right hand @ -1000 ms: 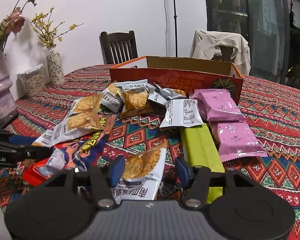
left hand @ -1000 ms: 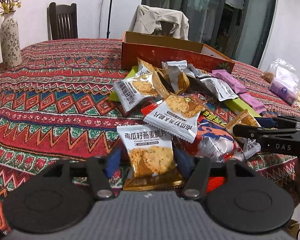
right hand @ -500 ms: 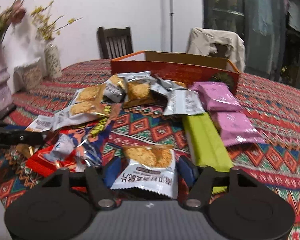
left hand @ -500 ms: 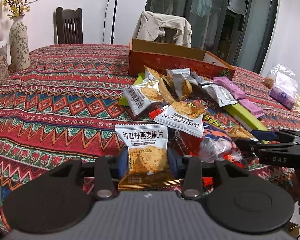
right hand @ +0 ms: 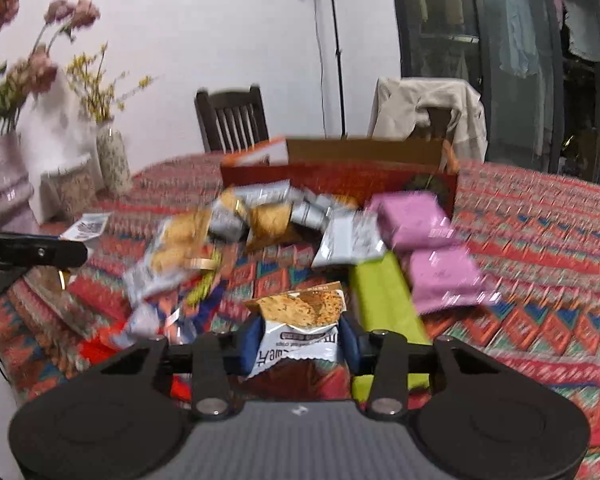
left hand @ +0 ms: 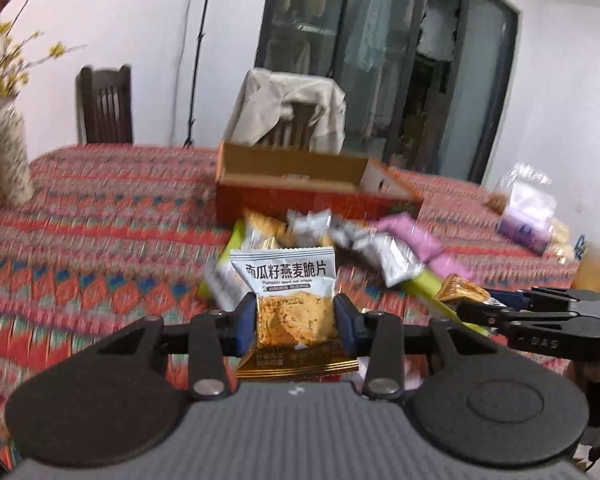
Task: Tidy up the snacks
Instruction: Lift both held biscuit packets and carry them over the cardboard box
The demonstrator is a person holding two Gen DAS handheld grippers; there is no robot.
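- Pinching a white-and-gold foil packet of oat crisps (left hand: 290, 304) upright between its blue pads, the left gripper (left hand: 296, 322) is holding it clear of the patterned red tablecloth (left hand: 100, 248).
- Lying ahead, the loose heap of foil snack packets (right hand: 236, 236) is spreading in front of the open orange cardboard box (right hand: 340, 172).
- Closing its jaws just now, the right gripper (right hand: 300, 344) is squeezing a second white crisp packet (right hand: 300, 332), with the lime-green bar wrapper (right hand: 384, 304) and pink pouches (right hand: 416, 220) beyond it.
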